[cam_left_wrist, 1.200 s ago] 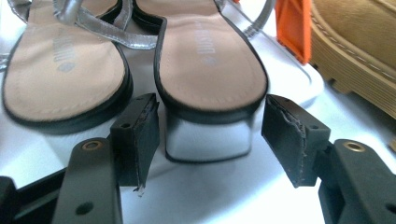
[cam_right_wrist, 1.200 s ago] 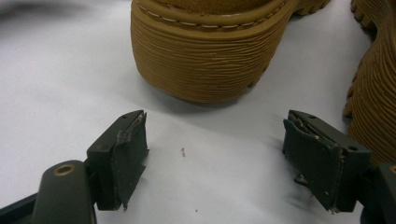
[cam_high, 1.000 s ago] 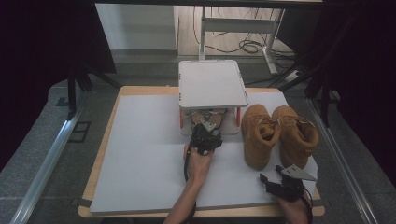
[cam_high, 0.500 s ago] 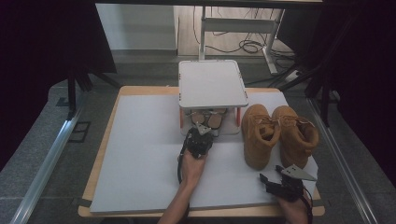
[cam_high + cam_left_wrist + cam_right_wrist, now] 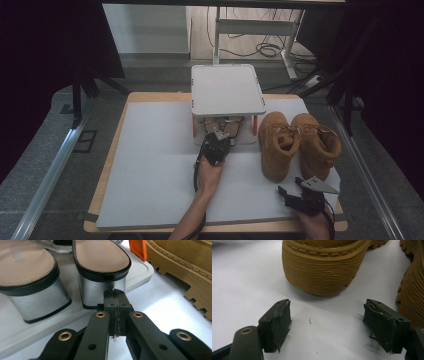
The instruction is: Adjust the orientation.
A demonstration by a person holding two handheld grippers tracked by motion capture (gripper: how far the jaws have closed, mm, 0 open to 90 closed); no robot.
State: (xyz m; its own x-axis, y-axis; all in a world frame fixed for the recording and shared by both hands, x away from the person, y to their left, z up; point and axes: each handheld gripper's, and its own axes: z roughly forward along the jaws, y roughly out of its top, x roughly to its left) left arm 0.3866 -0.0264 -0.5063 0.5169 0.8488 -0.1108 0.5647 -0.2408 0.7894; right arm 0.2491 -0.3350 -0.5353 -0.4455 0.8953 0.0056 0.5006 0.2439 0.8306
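Left gripper (image 5: 216,141): jaws have just been closing and now meet pad to pad, nothing between them; held level, pointing away from the person, forearm reaching in from the near edge. Right gripper (image 5: 287,194): jaws spread wide, nothing between them; low at the near right, tips pointing left.

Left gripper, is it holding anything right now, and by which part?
Nothing is held. The left gripper has its jaws shut on each other just in front of the silver sandal heel.

Sandals (image 5: 223,126) half hidden under white stand (image 5: 227,90)
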